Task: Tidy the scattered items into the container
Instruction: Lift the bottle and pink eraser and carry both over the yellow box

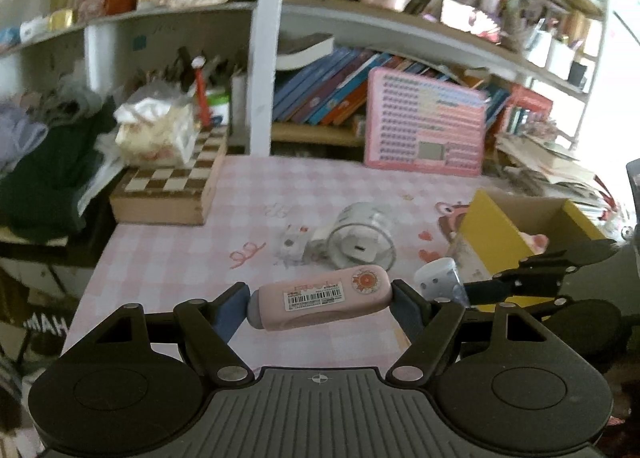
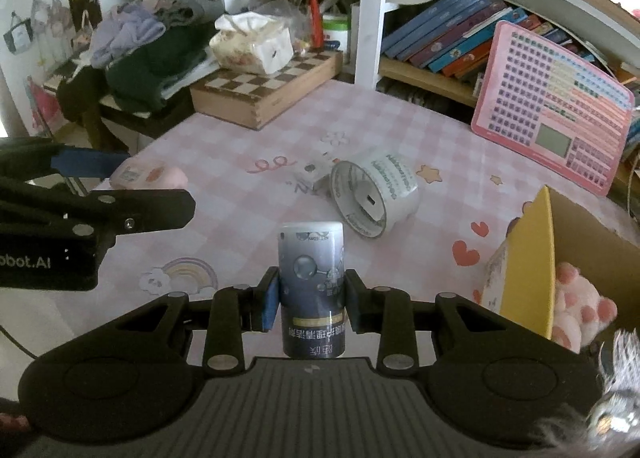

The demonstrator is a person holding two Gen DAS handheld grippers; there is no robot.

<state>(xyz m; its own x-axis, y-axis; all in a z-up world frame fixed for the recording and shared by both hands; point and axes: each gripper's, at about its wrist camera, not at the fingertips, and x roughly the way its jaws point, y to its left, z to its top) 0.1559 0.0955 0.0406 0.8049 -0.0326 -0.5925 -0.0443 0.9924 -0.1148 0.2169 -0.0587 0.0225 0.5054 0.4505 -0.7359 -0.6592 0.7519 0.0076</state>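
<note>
A pink case (image 1: 322, 296) with a barcode label is clamped endwise between the blue-padded fingers of the left gripper (image 1: 320, 300), its jaws spread wide to take the case's length; it is held lying crosswise above the pink checked tablecloth (image 1: 168, 258). From the right wrist view the same case (image 2: 150, 175) is seen at the left, held by the left gripper (image 2: 132, 178).

A small dark bottle (image 2: 312, 290) with a pale cap is pinched across its body by the right gripper (image 2: 312, 300), whose jaws are drawn in close on it; the printing on the bottle is seen upside down. In the left wrist view the bottle's pale end (image 1: 438, 282) is seen beside the right gripper (image 1: 460, 292), close to the box.

A roll of clear tape (image 2: 374, 198) is left lying on its side at the middle of the tablecloth, with a small white item (image 2: 310, 174), possibly a charger plug, just beside it on its left.

The cardboard box (image 2: 540, 258) with a yellow flap is placed at the right edge of the table, open, and a pink plush toy (image 2: 580, 306) is seen inside it.

A chessboard box (image 2: 268, 92) is set at the far left corner, with a tissue pack (image 2: 252, 42) on top. A pink keypad board (image 2: 556, 106) is leaned against the bookshelf (image 2: 440, 34).
</note>
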